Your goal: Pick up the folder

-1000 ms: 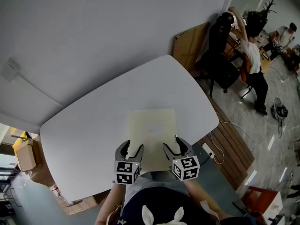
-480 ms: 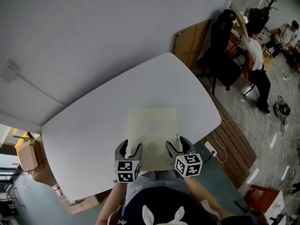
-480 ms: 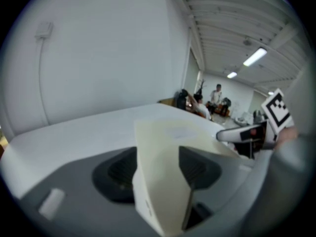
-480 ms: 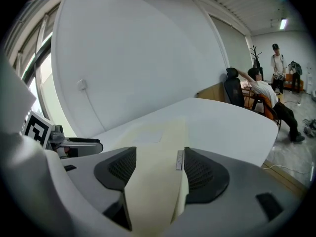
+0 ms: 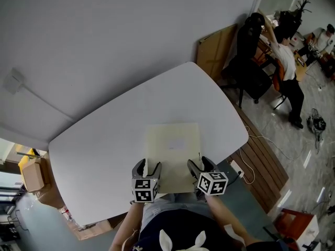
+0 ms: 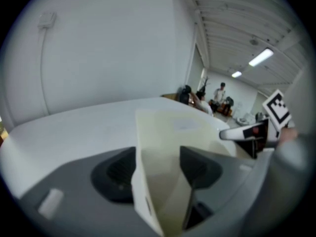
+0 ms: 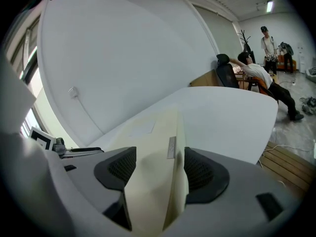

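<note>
A cream folder (image 5: 172, 153) with a small white label lies flat on the white table (image 5: 104, 140), its near end at the table's near edge. My left gripper (image 5: 147, 167) hangs over the folder's near left corner, its jaws opening. My right gripper (image 5: 200, 163) is over the near right corner with its jaws wide. In the left gripper view the folder (image 6: 173, 132) fills the gap of the left gripper (image 6: 158, 169), and the right gripper (image 6: 252, 132) shows at the right. In the right gripper view the folder (image 7: 153, 147) runs through the gap of the right gripper (image 7: 158, 169). No pad visibly presses on it.
A grey wall runs behind the table. A wooden board (image 5: 214, 48) leans at the back right, beside a person (image 5: 285, 61) at a black chair. Cardboard boxes (image 5: 31, 174) stand at the left. A power strip (image 5: 235, 169) lies on the floor at the right.
Both grippers have sunk toward the folder's near edge and their jaws stand a little wider. The folder has stayed where it was on the table.
</note>
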The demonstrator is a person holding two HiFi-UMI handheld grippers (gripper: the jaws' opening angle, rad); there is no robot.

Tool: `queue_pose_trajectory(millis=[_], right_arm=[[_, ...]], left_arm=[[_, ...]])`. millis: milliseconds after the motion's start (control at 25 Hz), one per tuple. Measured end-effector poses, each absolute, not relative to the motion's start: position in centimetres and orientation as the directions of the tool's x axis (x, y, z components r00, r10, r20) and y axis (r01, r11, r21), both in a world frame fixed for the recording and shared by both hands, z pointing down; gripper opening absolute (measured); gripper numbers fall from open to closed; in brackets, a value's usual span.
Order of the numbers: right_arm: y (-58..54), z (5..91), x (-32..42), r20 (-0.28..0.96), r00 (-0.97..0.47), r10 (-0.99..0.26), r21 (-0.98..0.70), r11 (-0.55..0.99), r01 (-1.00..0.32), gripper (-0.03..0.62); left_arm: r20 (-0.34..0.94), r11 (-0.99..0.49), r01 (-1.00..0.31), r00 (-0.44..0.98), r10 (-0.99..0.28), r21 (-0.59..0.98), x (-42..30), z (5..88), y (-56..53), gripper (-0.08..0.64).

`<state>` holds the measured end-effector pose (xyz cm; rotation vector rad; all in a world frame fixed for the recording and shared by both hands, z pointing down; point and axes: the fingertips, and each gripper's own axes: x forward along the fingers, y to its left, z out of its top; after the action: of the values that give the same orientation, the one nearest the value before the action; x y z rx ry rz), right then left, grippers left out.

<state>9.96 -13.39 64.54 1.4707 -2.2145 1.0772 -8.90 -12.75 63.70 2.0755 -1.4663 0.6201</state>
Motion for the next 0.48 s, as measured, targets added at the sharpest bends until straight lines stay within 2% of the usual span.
queue_pose_trajectory(millis=[200,480], right_arm=[[-13.2,65.2,9.8,0.600,-0.459,-0.655,-0.457,0.191,-0.869,0.270],[-13.2,65.8,10.0,0.612,-0.471,-0.635,-0.493,0.160,-0.855,0.272]], left_arm=[[0.628,-0.258,-0.946,0.324,-0.707,0.197,-9.3,64.0,-12.9,0.282],[0.630,-0.229,-0.912,0.402,-0.664,0.340,-9.2,65.2,-12.9,0.291]])
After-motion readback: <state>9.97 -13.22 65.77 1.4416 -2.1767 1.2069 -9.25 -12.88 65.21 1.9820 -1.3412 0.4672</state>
